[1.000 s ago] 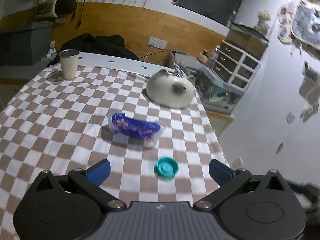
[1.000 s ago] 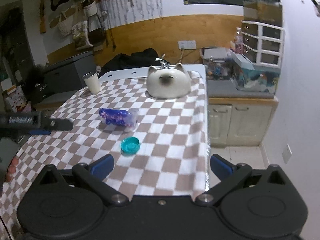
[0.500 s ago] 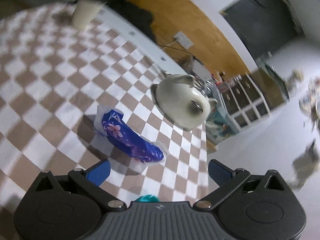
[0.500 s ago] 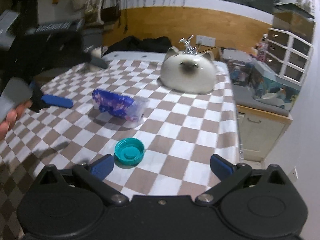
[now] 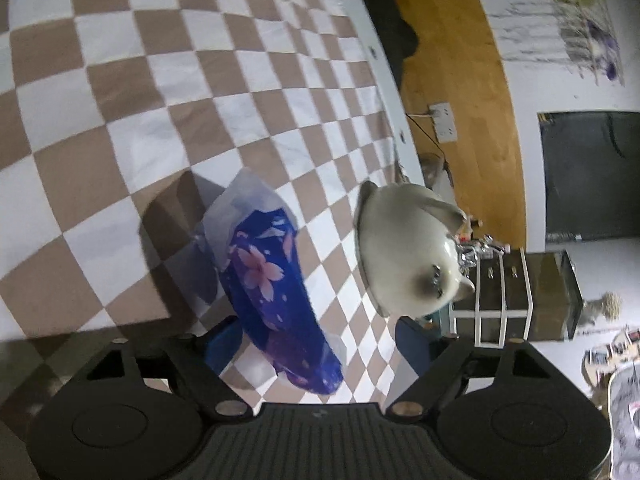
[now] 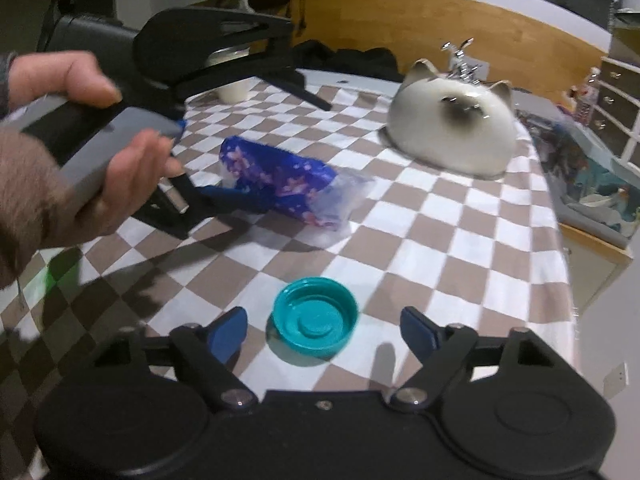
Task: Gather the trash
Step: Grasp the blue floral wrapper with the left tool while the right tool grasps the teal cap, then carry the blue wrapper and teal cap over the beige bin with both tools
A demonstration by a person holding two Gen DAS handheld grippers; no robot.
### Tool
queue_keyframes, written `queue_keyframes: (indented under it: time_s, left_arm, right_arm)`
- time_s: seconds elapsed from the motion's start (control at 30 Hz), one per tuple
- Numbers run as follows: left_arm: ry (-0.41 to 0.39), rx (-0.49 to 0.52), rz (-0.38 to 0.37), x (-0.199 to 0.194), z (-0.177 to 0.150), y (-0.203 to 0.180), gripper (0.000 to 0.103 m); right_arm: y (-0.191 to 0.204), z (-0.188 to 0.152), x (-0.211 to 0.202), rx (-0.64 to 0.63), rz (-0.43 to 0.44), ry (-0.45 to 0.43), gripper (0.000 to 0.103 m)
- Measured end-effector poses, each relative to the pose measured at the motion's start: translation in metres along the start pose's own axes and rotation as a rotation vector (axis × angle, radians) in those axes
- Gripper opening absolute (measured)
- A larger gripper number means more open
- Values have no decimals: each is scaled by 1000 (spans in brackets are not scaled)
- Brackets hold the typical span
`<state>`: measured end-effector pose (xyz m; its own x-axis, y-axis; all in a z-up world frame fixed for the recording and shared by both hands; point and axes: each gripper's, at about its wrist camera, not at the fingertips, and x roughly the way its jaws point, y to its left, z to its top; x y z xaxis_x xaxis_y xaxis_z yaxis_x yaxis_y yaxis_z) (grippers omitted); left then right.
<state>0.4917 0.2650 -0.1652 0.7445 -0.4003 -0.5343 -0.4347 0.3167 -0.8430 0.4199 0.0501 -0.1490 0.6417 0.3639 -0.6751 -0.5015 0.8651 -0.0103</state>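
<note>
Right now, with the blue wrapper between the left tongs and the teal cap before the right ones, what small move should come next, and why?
Probably finish closing the left tongs on the blue flowered wrapper: they have just been narrowing, and it lies between their fingers, not yet pinched.

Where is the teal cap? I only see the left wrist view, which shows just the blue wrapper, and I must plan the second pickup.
Observer: The teal cap lies open side up on the checkered cloth, nearer the right camera than the blue wrapper.
Operator: Is the right gripper on it?
Observer: The right gripper brackets it. Its fingers have just been closing, with the cap between them but untouched.
Operator: How does my left gripper look from there?
Observer: The left gripper is tipped on its side, one finger low beside the wrapper and the other above it. They have just been closing but have not clamped the wrapper.
</note>
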Motion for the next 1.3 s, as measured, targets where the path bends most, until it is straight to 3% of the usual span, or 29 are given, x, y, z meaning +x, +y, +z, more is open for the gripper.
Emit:
queue_keyframes:
  time_s: [0.07, 0.13, 0.23, 0.3, 0.37, 0.43, 0.47, 0.63, 0.83, 1.07, 1.3]
  left_arm:
    - [-2, -21, 10, 2, 1, 4, 80]
    - [0, -54, 23, 4, 2, 9, 67]
    - [9, -95, 31, 8, 2, 19, 58]
    - [6, -99, 28, 7, 2, 21, 53]
    - [4, -91, 36, 5, 2, 23, 40]
    - [-2, -66, 44, 1, 2, 23, 20]
    - [-8, -44, 53, -3, 2, 22, 17]
    - [-34, 89, 85, -23, 1, 15, 9]
    - [-67, 303, 145, -55, -11, 0, 9]
    - [-77, 537, 223, -91, -45, -10, 9]
    - [-89, 670, 258, -122, -83, -11, 9]
  right_arm:
    - [1, 1, 7, 5, 5, 13, 77]
    - [2, 2, 13, 20, 5, 26, 75]
    - [2, 3, 17, 33, 4, 32, 71]
    - [2, 3, 17, 33, 3, 28, 57]
    - [0, 4, 15, 38, 2, 23, 50]
    - [-3, 4, 14, 52, 9, 27, 50]
    - [-4, 4, 14, 56, 12, 30, 50]
    - [-6, 0, 4, 85, 15, 35, 50]
    - [-8, -3, -12, 113, 7, 65, 50]
    - [-11, -3, -44, 142, -3, 39, 50]
    - [-11, -6, -80, 167, -2, 21, 50]
